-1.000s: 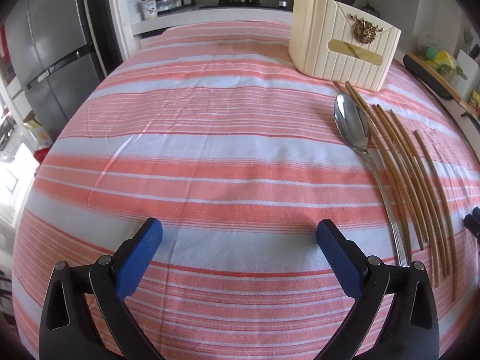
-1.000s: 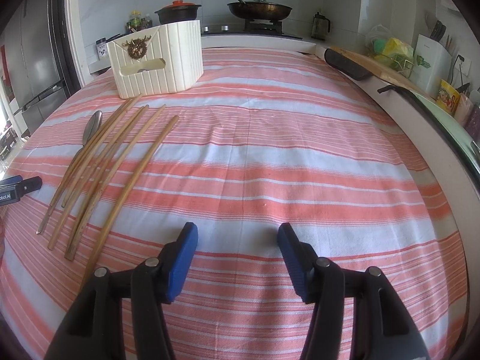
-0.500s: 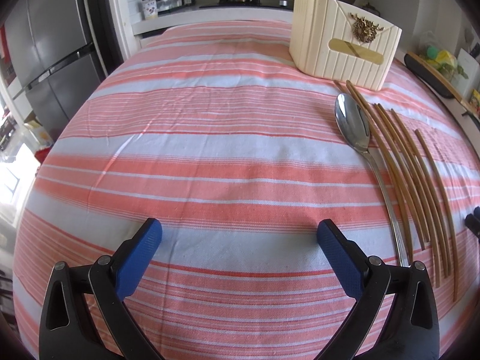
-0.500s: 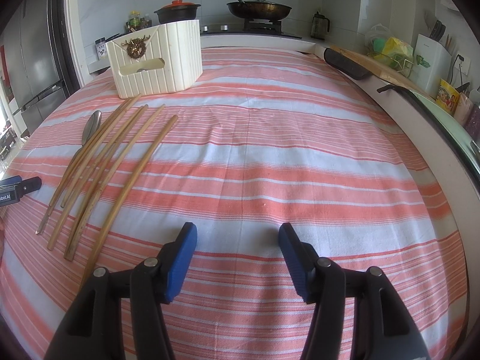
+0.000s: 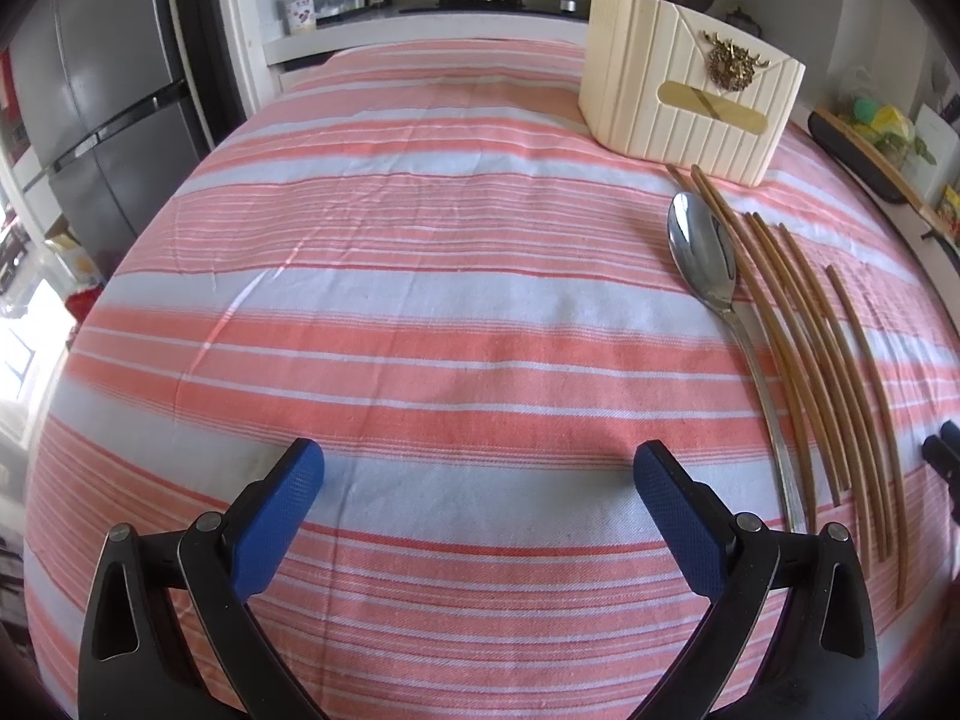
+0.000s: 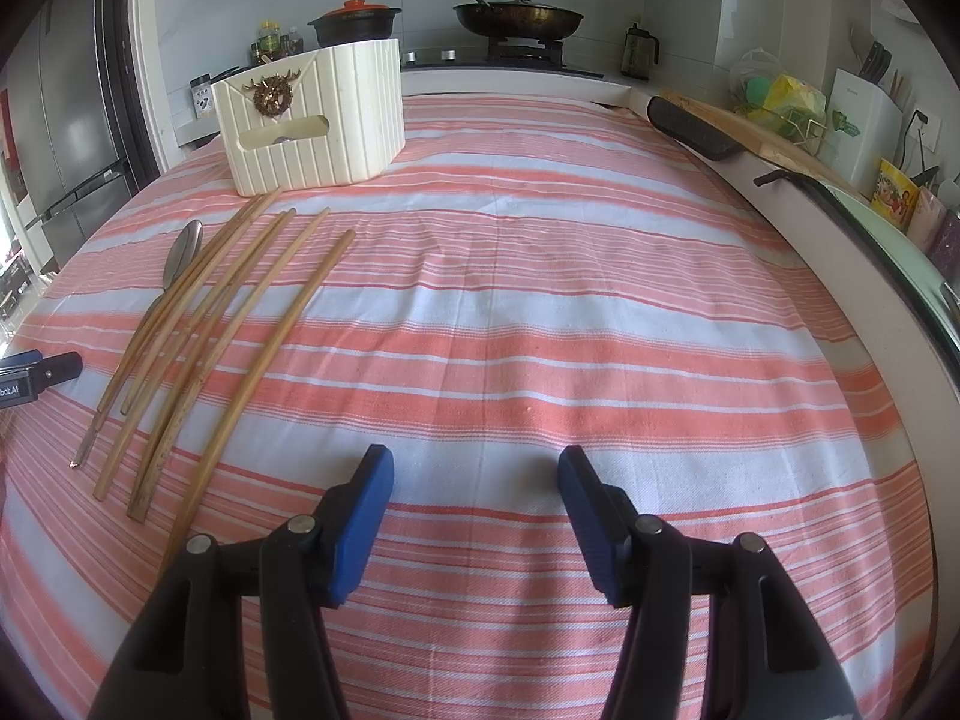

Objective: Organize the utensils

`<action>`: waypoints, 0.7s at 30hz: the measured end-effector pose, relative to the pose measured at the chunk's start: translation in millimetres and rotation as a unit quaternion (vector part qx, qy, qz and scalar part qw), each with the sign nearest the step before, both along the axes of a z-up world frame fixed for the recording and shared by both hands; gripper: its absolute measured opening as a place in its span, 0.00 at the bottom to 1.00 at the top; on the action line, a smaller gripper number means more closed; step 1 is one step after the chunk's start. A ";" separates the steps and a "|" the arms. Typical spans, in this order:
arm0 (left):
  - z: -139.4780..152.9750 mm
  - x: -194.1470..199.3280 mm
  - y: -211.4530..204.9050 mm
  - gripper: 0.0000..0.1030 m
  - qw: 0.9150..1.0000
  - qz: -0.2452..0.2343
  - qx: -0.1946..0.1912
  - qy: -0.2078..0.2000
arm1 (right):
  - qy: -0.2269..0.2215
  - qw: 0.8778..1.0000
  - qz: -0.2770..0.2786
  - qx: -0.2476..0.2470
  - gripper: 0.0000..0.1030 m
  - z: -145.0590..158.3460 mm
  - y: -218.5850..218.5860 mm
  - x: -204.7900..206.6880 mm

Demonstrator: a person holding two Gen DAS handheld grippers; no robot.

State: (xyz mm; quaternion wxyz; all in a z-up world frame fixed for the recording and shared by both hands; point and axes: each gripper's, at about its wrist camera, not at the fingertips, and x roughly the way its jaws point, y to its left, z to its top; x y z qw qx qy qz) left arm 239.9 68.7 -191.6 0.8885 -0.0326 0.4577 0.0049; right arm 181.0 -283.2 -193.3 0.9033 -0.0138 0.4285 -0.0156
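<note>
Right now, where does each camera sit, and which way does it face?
Left wrist: sits on the left gripper, angled down over the striped tablecloth; spoon, chopsticks and cream holder lie to its right; its open blue fingers show.
Right wrist: sits on the right gripper, angled down; the same utensils lie to its left; its open fingers show, plus the left gripper's tip at the left edge.
Shared: holder, spoon, chopsticks, tablecloth, stove pots.

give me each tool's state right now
left tool: open, holding nothing, above bare tablecloth.
right tool: open, holding nothing, above bare tablecloth.
</note>
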 end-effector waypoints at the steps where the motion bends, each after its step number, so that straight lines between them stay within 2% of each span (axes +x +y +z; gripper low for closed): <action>1: 3.9 -1.1 1.0 0.99 1.000 0.004 -0.021 -0.007 | 0.000 1.000 0.000 0.000 0.57 0.0 0.0 0.0; 4: 15.2 4.2 -8.7 0.99 0.997 -0.004 -0.075 -0.010 | 0.000 1.000 0.000 0.000 0.57 0.1 0.0 -0.1; 6: 18.0 14.1 -25.9 0.99 0.997 -0.019 -0.080 0.000 | 0.000 1.000 0.000 0.000 0.57 0.1 0.2 -0.1; 8: 18.0 24.7 -44.0 0.99 0.998 -0.025 -0.065 0.004 | 0.000 1.000 0.000 0.000 0.57 0.0 0.0 -0.2; 11: 11.0 42.3 -65.4 0.99 0.999 -0.028 -0.020 0.006 | 0.000 1.000 0.000 0.000 0.57 0.0 0.1 -0.1; 14: 0.9 54.7 -73.0 0.99 1.000 -0.020 0.003 0.016 | 0.000 1.000 0.000 0.000 0.57 -0.1 0.0 -0.1; 17: -1.9 54.3 -79.5 1.00 0.999 -0.026 0.035 0.006 | 0.000 1.000 0.000 0.001 0.57 0.0 -0.1 -0.1; 20: -0.8 53.4 -78.0 0.96 0.999 -0.031 0.032 0.005 | 0.019 1.000 -0.018 -0.002 0.57 3.7 3.6 2.5; 21: 0.0 53.0 -77.6 0.93 0.999 -0.033 0.029 0.004 | 0.025 0.999 -0.015 0.017 0.57 7.6 6.9 3.6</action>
